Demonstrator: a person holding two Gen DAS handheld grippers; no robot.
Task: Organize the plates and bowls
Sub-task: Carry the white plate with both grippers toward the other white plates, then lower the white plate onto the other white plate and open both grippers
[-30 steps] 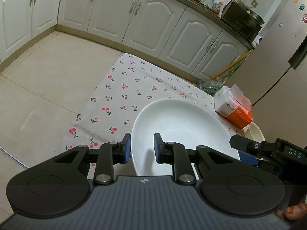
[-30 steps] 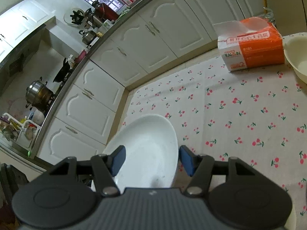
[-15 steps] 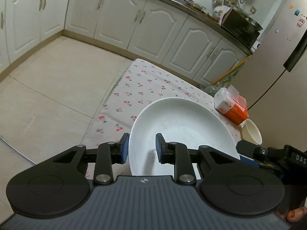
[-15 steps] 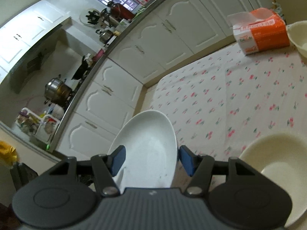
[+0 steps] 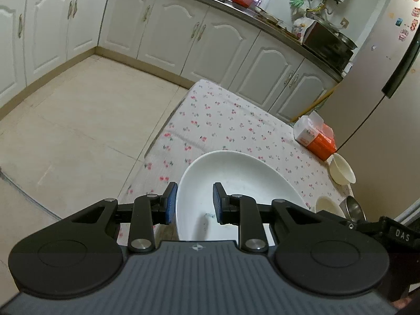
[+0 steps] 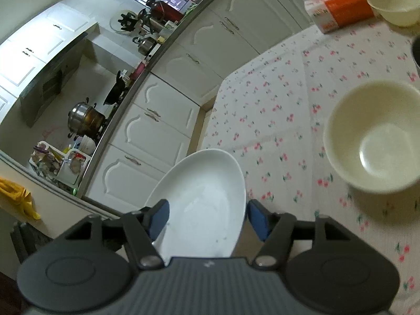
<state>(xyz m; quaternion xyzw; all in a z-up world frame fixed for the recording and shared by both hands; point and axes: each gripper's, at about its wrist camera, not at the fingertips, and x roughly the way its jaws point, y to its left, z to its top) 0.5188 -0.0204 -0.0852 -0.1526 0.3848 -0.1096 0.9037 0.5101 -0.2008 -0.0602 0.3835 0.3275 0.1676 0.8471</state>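
Observation:
One white deep plate [image 5: 236,178] hangs over the near left part of the cherry-print table [image 5: 223,120]. My left gripper [image 5: 193,206] is shut on its near rim, one blue pad outside the wall and one inside. In the right wrist view the same plate [image 6: 207,178] lies between the fingers of my right gripper [image 6: 207,216]. Those jaws are opening, and a thin gap shows beside the right pad. Two cream bowls stand on the cloth, one near [image 6: 372,136] and one far [image 6: 396,5]. In the left wrist view the far bowl [image 5: 341,169] shows whole. The near one [image 5: 328,204] is half hidden.
An orange tissue pack [image 5: 317,139] lies at the table's far right, next to the far bowl. A steel utensil [image 5: 354,207] sits by the near bowl. A tall fridge [image 5: 380,65] stands right of the table. White cabinets [image 5: 170,34] line the far walls, with tiled floor [image 5: 78,131] to the left.
Both grippers drew back along the table with the plate, so more cloth and floor show ahead. The near cream bowl came into the right wrist view. The right jaws stand slightly wider.

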